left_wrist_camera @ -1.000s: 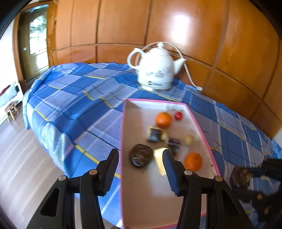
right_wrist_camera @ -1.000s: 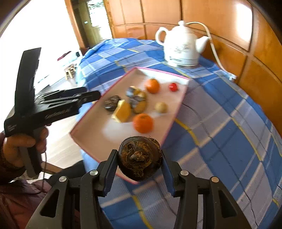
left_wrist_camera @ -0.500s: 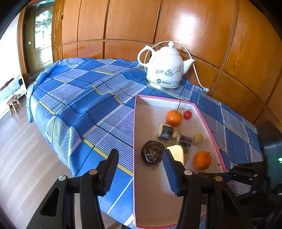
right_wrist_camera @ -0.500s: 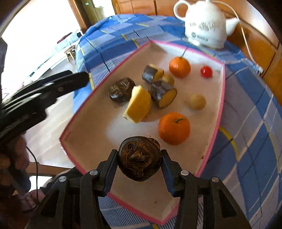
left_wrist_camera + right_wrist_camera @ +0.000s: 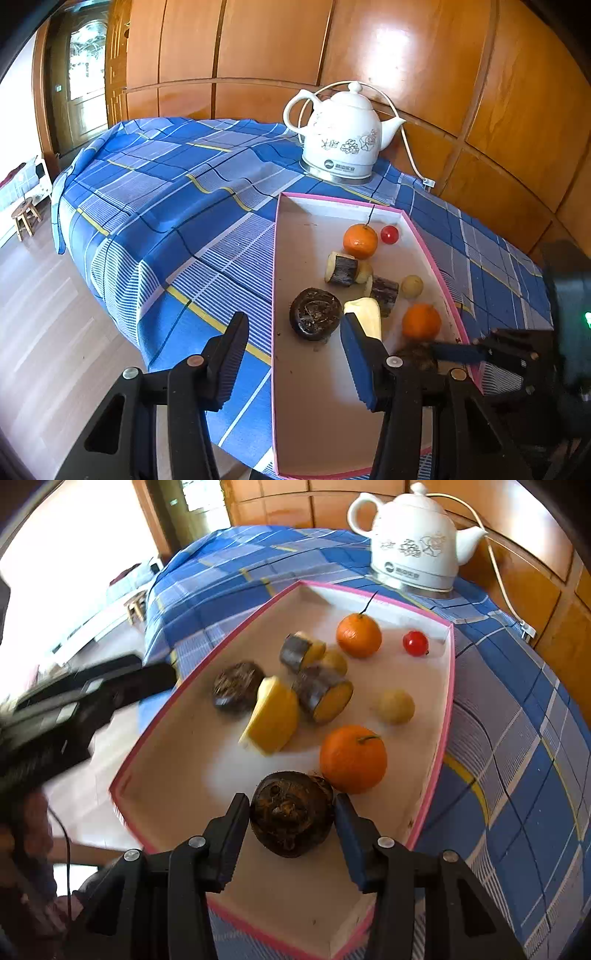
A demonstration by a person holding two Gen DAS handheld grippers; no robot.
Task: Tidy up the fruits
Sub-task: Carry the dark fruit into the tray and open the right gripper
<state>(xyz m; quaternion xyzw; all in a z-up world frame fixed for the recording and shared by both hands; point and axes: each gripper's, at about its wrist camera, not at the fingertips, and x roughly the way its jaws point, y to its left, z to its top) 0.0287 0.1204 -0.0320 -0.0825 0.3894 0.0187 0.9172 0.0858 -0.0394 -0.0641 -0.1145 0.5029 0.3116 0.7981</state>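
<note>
Right gripper [image 5: 291, 818] tight around dark fruit [image 5: 291, 812] above pink-rimmed tray [image 5: 448, 701] of oranges, tomato, cut pieces

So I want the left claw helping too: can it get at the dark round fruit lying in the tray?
Probably yes: the left claw is open and empty, the dark round fruit lies just ahead with nothing between them.

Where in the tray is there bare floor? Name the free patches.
Free: the near end of the tray, between its near rim and the yellow wedge, and the strip along its left wall. Crowded: the middle and far end, around both oranges, the cut chunks and the red fruit.
</note>
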